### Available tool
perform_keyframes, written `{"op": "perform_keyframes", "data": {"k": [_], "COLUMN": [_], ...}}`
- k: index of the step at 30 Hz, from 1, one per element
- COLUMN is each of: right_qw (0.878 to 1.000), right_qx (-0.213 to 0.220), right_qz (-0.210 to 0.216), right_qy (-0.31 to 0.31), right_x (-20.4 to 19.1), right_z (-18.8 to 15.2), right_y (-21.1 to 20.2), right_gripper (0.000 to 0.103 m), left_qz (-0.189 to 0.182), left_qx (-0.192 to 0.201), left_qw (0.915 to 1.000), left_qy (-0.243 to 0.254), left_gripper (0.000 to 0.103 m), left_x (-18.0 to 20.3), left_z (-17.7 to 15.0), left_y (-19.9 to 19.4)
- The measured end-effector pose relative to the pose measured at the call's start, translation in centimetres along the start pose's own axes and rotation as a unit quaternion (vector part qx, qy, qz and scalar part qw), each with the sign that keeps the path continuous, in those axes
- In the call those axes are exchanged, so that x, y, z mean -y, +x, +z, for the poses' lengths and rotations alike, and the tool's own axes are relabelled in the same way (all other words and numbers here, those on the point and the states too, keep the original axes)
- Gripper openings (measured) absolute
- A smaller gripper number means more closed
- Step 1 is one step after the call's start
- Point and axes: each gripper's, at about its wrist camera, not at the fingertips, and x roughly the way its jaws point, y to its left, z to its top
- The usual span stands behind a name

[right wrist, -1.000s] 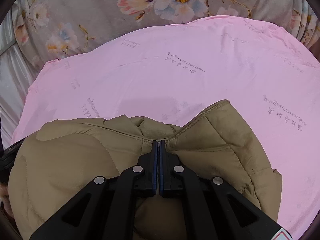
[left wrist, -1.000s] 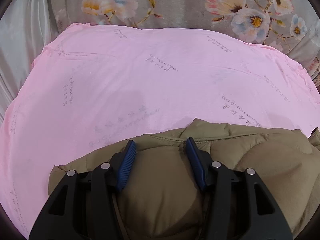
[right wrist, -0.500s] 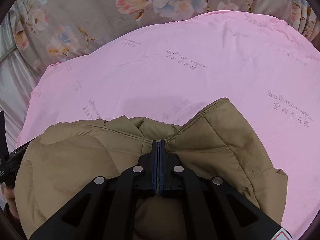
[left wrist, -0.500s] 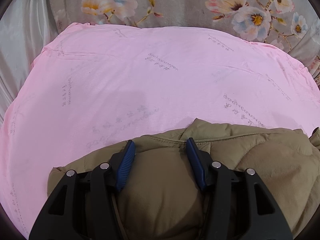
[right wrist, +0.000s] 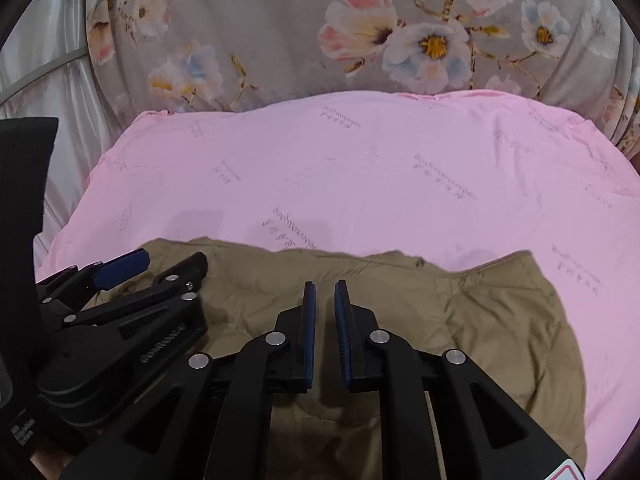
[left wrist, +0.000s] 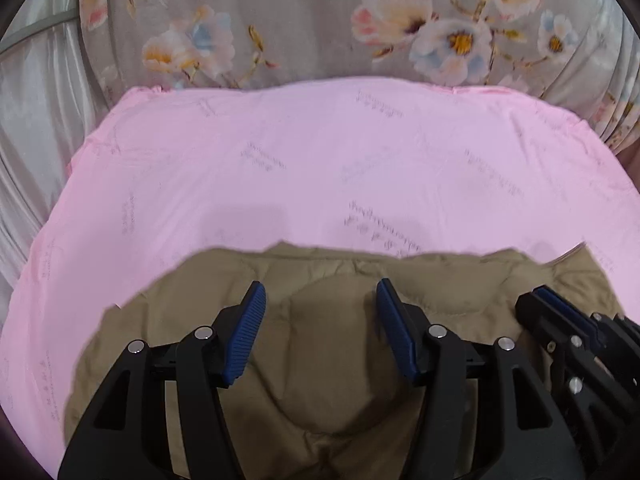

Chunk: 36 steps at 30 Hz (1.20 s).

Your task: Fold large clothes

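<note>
Both wrist views: even, soft indoor light, moderately bright, no glare or blown highlights. Source direction cannot be told.

Faint soft-edged shadows lie on the pink sheet just beyond the far edge of the khaki quilted jacket, toward 12 o'clock.

Motion blur throughout: the print on the sheet smears, and the jacket's edge is soft, most of all in the left wrist view. The floral fabric at 12 o'clock is slightly soft.

Strong fisheye bowing: the sheet's edges curve. Dark vignette at corners, 10 to 11 and 1 to 2 o'clock.
</note>
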Motion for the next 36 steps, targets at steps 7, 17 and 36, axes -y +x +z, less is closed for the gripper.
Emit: {"op": "perform_keyframes", "data": {"k": [7,17,36], "right_qw": [1.000,1.000,1.000], "right_qx": [-0.008,0.000,0.002], "right_qz": [-0.002,-0.005,-0.001], "right_qy": [0.000,0.003,0.015], "right_x": [0.2,-0.1,0.3], "right_z": [-1.3,-1.9,-2.3], "right_y": [2.0,2.7,3.3], "right_gripper": [0.011,0.011,0.010], "left_qz": [0.010,0.024,0.025], "left_qx": [0.008,0.017,0.018], "left_qw": [0.9999,0.9995,0.9995], "left_qy": [0.002,0.008,0.006], "left_gripper": [0.060,0.062,0.063], "left_x": [0.2,0.7,0.5], "left_z": [-1.5,-2.2,-2.4], "left_y": [1.8,2.6,3.2]}}
